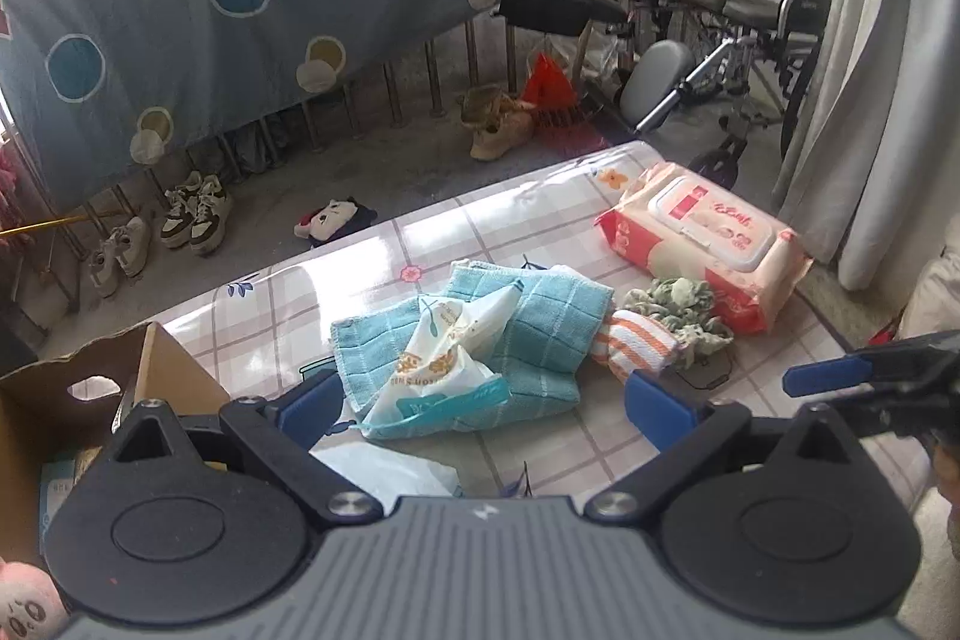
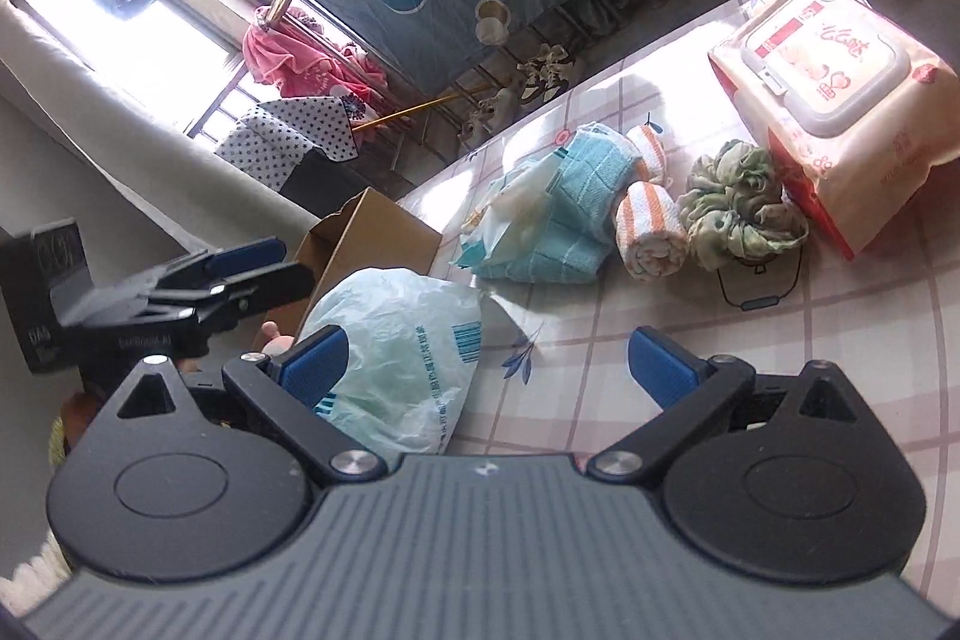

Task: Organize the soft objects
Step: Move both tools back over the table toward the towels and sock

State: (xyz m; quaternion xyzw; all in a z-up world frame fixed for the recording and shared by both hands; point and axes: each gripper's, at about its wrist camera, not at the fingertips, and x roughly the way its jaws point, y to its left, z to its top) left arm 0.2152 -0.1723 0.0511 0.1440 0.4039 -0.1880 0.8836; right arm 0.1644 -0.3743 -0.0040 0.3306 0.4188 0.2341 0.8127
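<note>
A teal checked towel [image 1: 540, 334] lies mid-table with a white printed pouch [image 1: 444, 358] on it. To its right lie an orange-striped rolled cloth [image 1: 636, 346], a green scrunchie [image 1: 684, 310] and a pink wet-wipes pack [image 1: 708, 238]. My left gripper [image 1: 486, 403] is open and empty, just before the towel. My right gripper [image 2: 486, 370] is open and empty; a crumpled white plastic bag [image 2: 408, 352] lies by its left finger. The right wrist view also shows the towel [image 2: 558, 214], the cloth [image 2: 654, 232], the scrunchie [image 2: 738, 208] and the wipes [image 2: 840, 100].
An open cardboard box [image 1: 78, 400] stands at the table's left edge; it also shows in the right wrist view [image 2: 372, 232]. The table [image 1: 540, 214] has a checked floral cover. Beyond it are shoes [image 1: 198, 214], a hanging quilt [image 1: 240, 10] and a wheelchair [image 1: 756, 16].
</note>
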